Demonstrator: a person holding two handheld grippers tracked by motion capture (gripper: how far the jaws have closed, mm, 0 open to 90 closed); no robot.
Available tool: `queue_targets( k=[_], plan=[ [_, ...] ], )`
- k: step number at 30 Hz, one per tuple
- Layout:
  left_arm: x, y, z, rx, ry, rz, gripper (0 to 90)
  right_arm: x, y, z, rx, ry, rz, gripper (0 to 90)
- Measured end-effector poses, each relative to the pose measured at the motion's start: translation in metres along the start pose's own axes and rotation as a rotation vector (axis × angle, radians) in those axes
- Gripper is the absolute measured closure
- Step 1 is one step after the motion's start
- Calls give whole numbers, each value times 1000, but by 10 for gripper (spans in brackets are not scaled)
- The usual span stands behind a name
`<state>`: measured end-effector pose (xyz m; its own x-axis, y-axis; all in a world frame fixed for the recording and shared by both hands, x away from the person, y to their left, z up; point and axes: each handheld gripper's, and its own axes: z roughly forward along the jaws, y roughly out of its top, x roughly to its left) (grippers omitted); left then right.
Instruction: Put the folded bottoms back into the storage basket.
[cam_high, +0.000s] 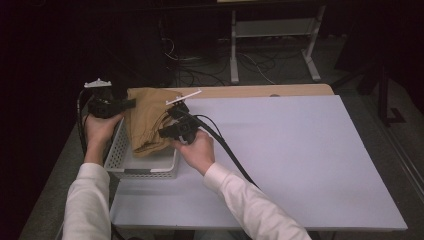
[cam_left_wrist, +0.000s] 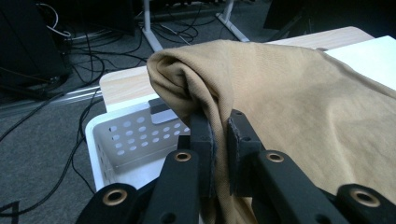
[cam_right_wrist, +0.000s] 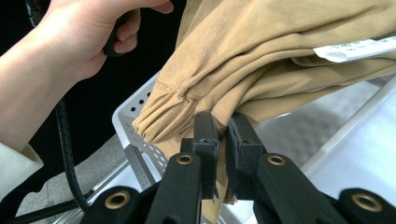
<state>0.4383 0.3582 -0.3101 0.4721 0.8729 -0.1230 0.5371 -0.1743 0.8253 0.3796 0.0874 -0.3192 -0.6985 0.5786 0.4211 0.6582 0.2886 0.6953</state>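
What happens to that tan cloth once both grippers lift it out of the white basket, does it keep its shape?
Probably not. The tan garment already droops in folds between the left gripper and right gripper, so it looks floppy. It seems light, and likely to drag on the white basket.

Readable text: none in any view.
White tag on the tan garment (cam_right_wrist: 280, 51): the tag (cam_right_wrist: 355, 49) carries faint print, too small and blurred to read.
Grey label plate on the white basket (cam_left_wrist: 116, 154): the plate (cam_left_wrist: 161, 112) looks blank; no letters can be made out.
Brands, numbers, signs: none legible on the desk (cam_high: 300, 150).
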Motion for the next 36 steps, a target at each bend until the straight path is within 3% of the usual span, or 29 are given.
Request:
queue_targets(
  k=[17,28,31,36],
  plan=[
    [14,-9,2,17,16,-24,831,0,-4,21,1,-1,12,818],
    [22,-23,7,53,28,-36,831,-2,-11,37,23,6,22,818],
    [24,-28,10,46,20,-52,831,-2,-13,40,29,4,21,817],
    [26,-34,14,75,23,-69,830,-4,-17,45,43,4,23,817]
  ],
)
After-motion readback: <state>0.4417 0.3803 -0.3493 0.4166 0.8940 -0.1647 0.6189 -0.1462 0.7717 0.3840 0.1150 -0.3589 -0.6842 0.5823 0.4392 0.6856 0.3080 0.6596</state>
